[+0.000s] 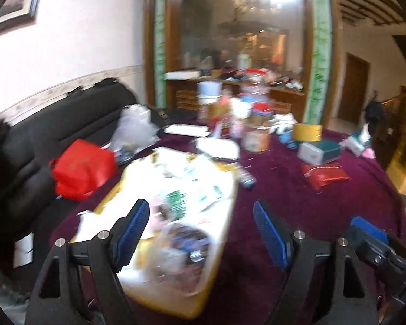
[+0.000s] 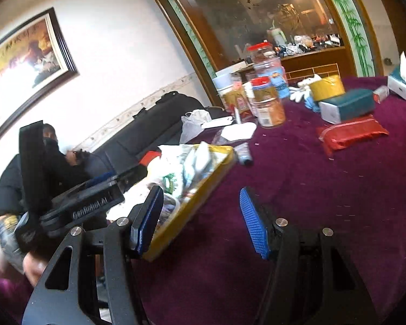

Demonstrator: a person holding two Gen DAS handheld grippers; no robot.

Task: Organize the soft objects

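The left gripper (image 1: 200, 233) hangs with its blue-padded fingers (image 1: 134, 230) spread wide, gripping nothing, above a yellow-rimmed tray (image 1: 224, 205) heaped with soft packets (image 1: 192, 187) on the purple-clothed worktop (image 1: 297, 195). The right gripper (image 2: 200, 219) is likewise wide open and empty, one finger over the tray's near edge (image 2: 181, 219). A red soft pack (image 2: 352, 135) lies apart on the cloth
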